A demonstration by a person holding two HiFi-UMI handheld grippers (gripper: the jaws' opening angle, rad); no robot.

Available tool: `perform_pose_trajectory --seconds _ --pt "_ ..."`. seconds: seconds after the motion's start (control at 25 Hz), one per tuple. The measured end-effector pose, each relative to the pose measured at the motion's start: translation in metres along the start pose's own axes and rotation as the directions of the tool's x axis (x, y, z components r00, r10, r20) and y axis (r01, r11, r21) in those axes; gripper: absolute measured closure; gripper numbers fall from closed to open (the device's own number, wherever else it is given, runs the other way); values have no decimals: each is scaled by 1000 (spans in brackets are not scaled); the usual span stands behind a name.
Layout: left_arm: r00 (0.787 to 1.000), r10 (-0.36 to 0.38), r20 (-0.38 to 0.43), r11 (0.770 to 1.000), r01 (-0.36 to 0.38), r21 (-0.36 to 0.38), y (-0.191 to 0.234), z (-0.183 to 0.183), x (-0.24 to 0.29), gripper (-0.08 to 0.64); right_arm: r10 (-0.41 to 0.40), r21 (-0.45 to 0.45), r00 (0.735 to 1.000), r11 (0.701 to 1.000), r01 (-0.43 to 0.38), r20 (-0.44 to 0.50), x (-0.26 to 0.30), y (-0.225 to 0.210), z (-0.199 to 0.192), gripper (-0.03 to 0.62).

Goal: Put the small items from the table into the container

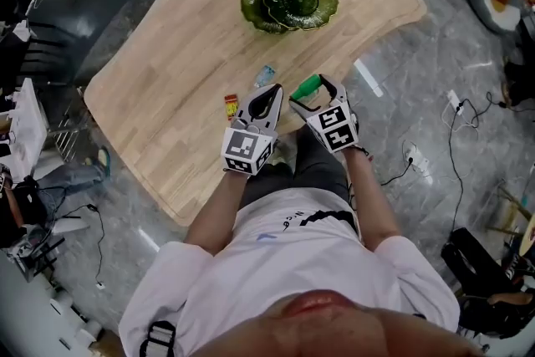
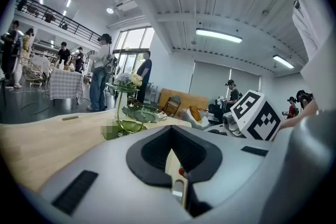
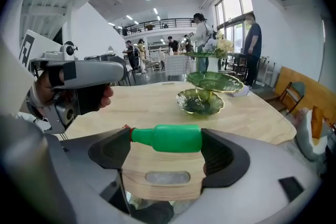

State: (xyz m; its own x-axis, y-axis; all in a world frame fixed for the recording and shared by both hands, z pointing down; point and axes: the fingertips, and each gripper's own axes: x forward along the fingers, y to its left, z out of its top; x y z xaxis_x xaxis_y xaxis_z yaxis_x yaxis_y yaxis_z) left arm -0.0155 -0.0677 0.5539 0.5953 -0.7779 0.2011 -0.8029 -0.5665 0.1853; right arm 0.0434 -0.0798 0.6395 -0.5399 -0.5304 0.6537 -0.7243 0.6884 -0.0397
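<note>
Green bottle (image 3: 170, 139) clamped end to end in our right gripper (image 1: 308, 89), long axis three to nine o'clock in the right gripper view, neck toward nine, over table (image 1: 175, 71) edge, our left gripper (image 1: 268, 99) pinched closed, empty.

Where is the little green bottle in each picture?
Head view: the green bottle is just right of the middle, held in the right tongs.
Left gripper view: not in it.
Right gripper view: low in the middle, lying sideways, with the jaws pressed on its two ends.
Shared landmark: the green tiered dishes show in all three views.
</note>
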Motion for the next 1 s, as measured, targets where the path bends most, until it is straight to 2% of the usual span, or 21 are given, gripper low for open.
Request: perform_pose_trajectory --seconds 0.28,0.56,0.84,1.0 --pt "999 5 40 1000 -5 1 3 42 7 552 -33 9 997 999 33 67 -23 -26 55 152" --pt "998 18 56 1000 -19 16 11 70 31 553 -49 -10 991 999 51 121 -13 -72 102 153" --pt "997 66 48 998 -67 20 28 84 65 552 -55 5 991 999 54 119 21 -125 125 152" --pt "993 114 40 993 -115 9 42 88 78 552 -38 5 996 999 38 79 44 -146 129 152"
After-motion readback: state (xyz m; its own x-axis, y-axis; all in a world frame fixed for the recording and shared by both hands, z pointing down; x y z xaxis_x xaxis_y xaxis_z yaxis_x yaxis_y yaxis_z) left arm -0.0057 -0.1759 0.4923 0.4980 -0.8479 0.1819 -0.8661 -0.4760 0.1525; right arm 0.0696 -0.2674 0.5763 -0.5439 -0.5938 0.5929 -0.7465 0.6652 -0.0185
